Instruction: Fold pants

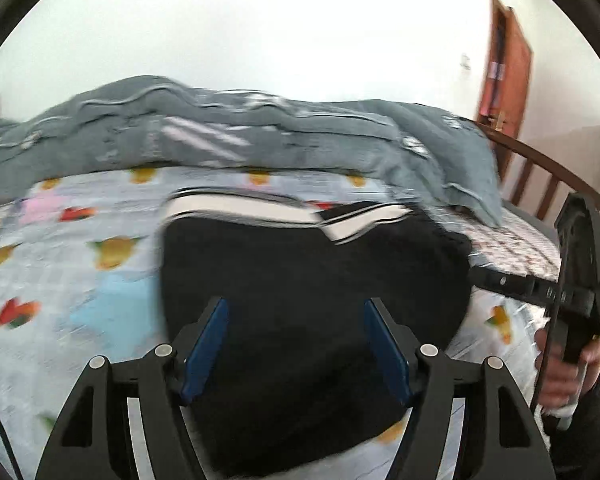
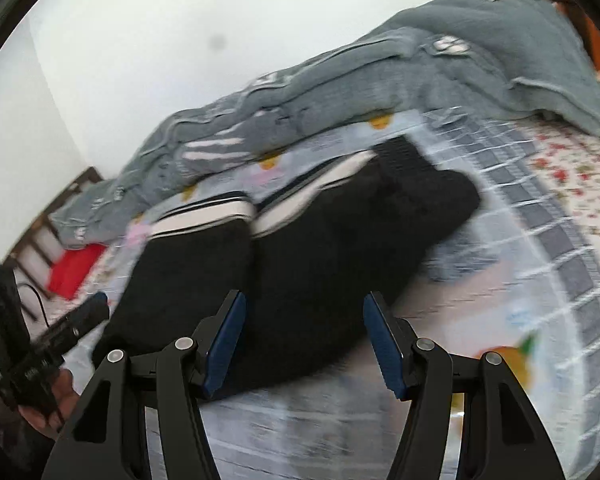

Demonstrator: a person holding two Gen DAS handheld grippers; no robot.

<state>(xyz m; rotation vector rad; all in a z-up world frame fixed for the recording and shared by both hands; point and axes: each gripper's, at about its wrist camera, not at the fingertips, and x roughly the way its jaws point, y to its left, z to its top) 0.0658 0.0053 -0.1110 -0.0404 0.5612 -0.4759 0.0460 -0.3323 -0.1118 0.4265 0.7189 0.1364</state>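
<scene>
The black pants (image 1: 312, 280) with white side stripes lie folded on the patterned bed sheet (image 1: 60, 280). They also show in the right wrist view (image 2: 320, 248), doubled over with the striped edges on the far side. My left gripper (image 1: 296, 308) is open and empty above the near part of the pants. My right gripper (image 2: 304, 304) is open and empty over the pants' near edge. The right gripper also shows in the left wrist view (image 1: 480, 274), at the pants' right side. The left gripper shows in the right wrist view (image 2: 96, 308) at the pants' left end.
A grey quilt (image 1: 220, 136) is bunched along the far side of the bed. A wooden bed rail (image 1: 548, 168) and a brown door (image 1: 504, 64) are at the right. A red item (image 2: 74, 268) lies near the bed's left end.
</scene>
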